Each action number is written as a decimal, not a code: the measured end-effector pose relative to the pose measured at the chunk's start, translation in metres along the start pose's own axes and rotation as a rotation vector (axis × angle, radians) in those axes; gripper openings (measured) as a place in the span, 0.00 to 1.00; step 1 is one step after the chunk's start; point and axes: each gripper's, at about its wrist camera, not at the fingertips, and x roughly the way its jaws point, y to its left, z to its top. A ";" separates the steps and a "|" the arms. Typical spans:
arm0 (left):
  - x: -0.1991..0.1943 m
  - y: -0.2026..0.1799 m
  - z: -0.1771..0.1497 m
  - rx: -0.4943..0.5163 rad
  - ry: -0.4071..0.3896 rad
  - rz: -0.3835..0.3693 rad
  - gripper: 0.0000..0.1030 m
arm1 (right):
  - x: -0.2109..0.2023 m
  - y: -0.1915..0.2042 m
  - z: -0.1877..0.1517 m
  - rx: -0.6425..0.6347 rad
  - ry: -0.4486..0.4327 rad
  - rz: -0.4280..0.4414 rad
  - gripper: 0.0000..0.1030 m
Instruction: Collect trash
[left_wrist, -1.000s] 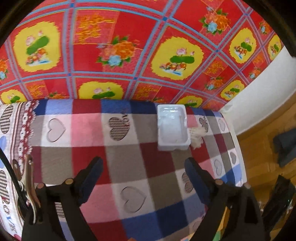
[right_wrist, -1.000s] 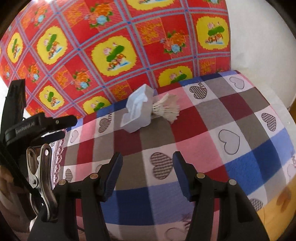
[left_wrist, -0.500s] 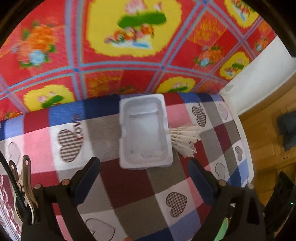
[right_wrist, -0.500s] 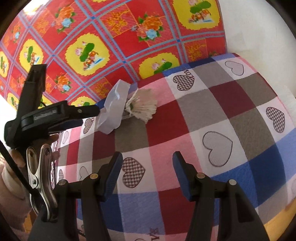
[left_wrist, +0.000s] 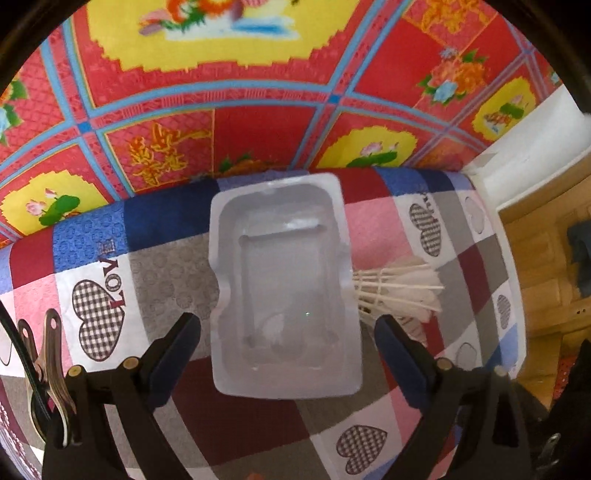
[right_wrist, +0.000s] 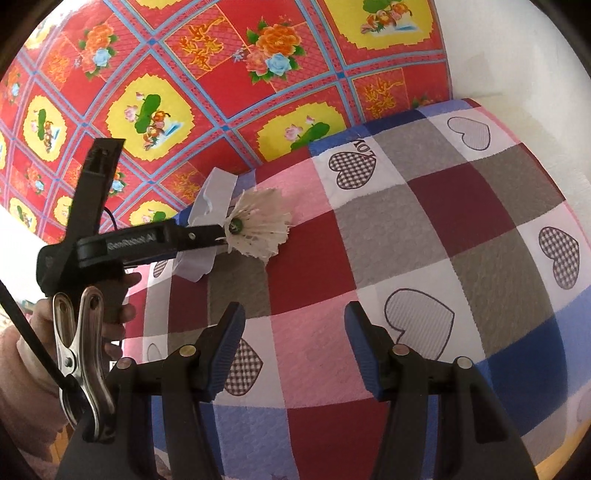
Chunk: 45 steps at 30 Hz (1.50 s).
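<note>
Fingers (left_wrist: 177, 350) of left gripper (left_wrist: 286, 352) stand apart, straddling the tray (left_wrist: 284, 295) for pickup; right gripper (right_wrist: 295, 350) also apart, empty.

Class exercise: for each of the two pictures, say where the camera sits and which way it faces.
Left wrist: on the left tongs, looking steeply down at the white plastic tray; both fingers show.
Right wrist: on the right tongs, facing across the checked cloth; its fingers, the left tongs and a hand show.
Shared: tray, shuttlecock, cloth.
</note>
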 end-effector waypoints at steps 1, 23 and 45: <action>0.004 0.000 0.000 0.000 0.006 0.009 0.95 | 0.001 -0.001 0.000 -0.002 0.001 0.002 0.56; -0.020 0.020 -0.025 -0.031 -0.039 0.109 0.74 | 0.017 0.029 0.029 -0.216 0.007 -0.010 0.56; -0.092 0.080 -0.108 -0.229 -0.112 0.219 0.74 | 0.108 0.079 0.064 -0.721 0.156 -0.090 0.66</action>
